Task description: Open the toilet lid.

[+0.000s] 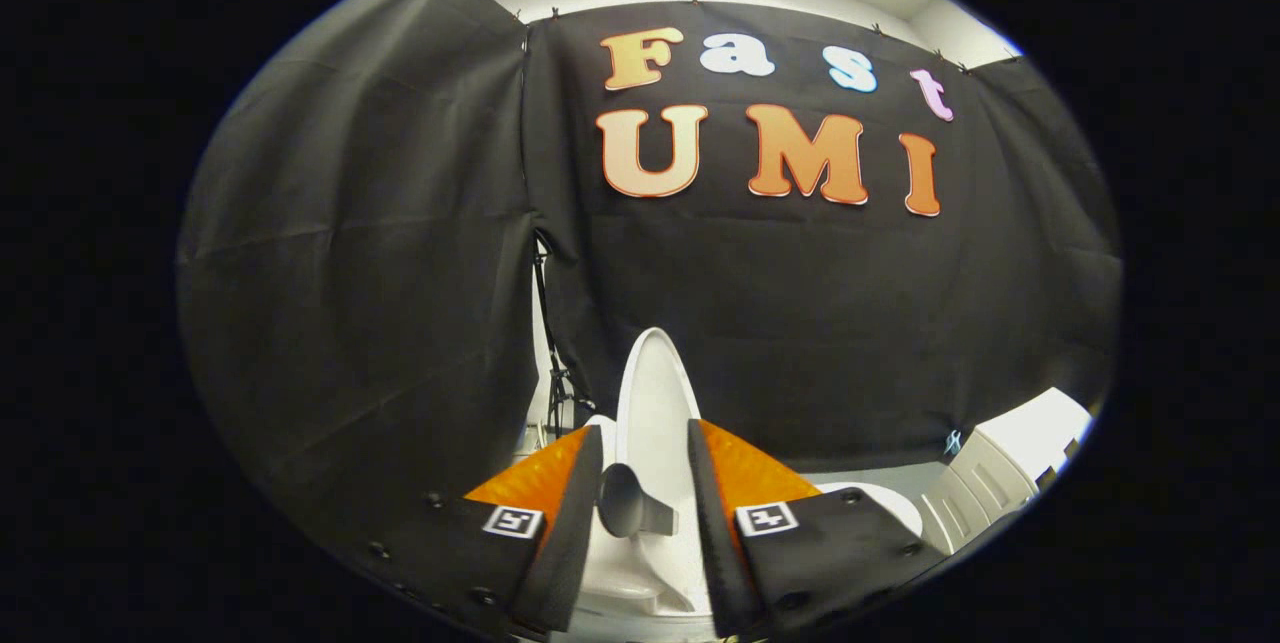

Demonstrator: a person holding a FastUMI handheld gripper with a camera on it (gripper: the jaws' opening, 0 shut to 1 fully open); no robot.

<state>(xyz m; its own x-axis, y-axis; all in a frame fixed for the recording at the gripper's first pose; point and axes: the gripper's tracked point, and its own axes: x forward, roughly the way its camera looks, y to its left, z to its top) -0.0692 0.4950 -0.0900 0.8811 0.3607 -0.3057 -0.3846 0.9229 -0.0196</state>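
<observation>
The white toilet lid (655,393) stands raised, nearly upright, against the black cloth wall, just ahead of my fingers. A small grey handle (628,501) sticks out from the lid's lower part and sits between the fingers. My gripper (645,483) is narrowed on that handle, with one finger on each side of it. The left finger (575,493) touches the handle's round end and the right finger (715,493) lies against its stem. Below the fingers I see part of the white toilet bowl (640,578).
The white seat rim (880,503) curves off to the right behind the right finger. A white panelled unit (1010,463) stands further right. Thin black cables and a stand (555,383) hang in the gap between the cloth walls, left of the lid.
</observation>
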